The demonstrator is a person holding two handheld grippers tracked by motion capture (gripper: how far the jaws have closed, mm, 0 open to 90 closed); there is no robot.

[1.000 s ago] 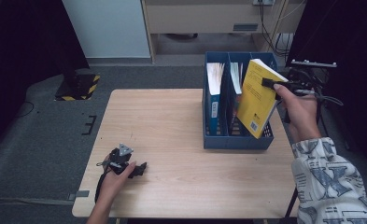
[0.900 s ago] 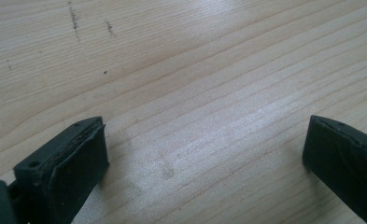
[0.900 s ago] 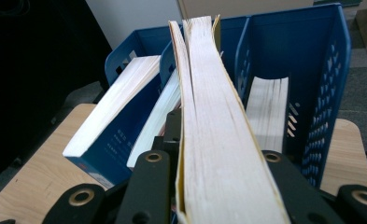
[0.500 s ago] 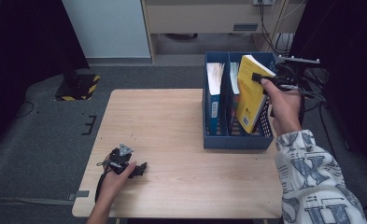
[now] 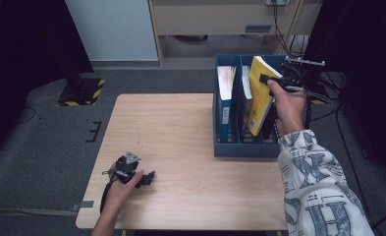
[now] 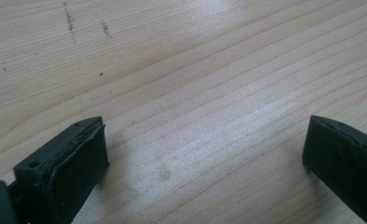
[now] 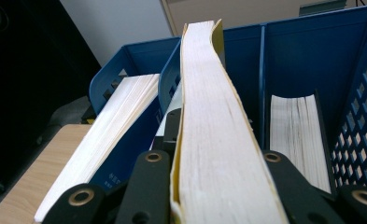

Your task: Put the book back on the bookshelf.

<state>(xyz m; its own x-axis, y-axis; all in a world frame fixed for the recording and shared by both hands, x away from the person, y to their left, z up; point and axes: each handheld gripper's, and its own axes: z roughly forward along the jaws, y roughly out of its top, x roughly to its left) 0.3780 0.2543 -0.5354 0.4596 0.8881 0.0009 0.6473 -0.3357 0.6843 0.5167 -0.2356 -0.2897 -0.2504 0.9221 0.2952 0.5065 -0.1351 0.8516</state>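
A thick yellow book [image 5: 258,101] stands nearly upright, its lower end down inside the blue file box [image 5: 244,147] at the table's right side. My right gripper [image 5: 267,80] is shut on the book's upper page edge; in the right gripper view the cream pages [image 7: 209,116] run up between my two black jaws. A blue-covered book [image 5: 225,98] fills the box's left compartment [image 7: 120,116]. Near the table's front left corner my left gripper [image 5: 148,177] rests on the wood, held by a hand. It stands open [image 6: 204,154] with only bare tabletop between its pads.
The box has upright dividers and a perforated right wall [image 7: 358,121]. A dark-covered book [image 7: 295,135] stands in its right compartment. The wooden table [image 5: 176,128] is bare between the box and the left gripper. Cables hang beyond the table's right edge.
The right hand has carried the yellow book leftward and a little lower, from tilted above the box's right edge to nearly upright inside it. The left gripper has stayed put.
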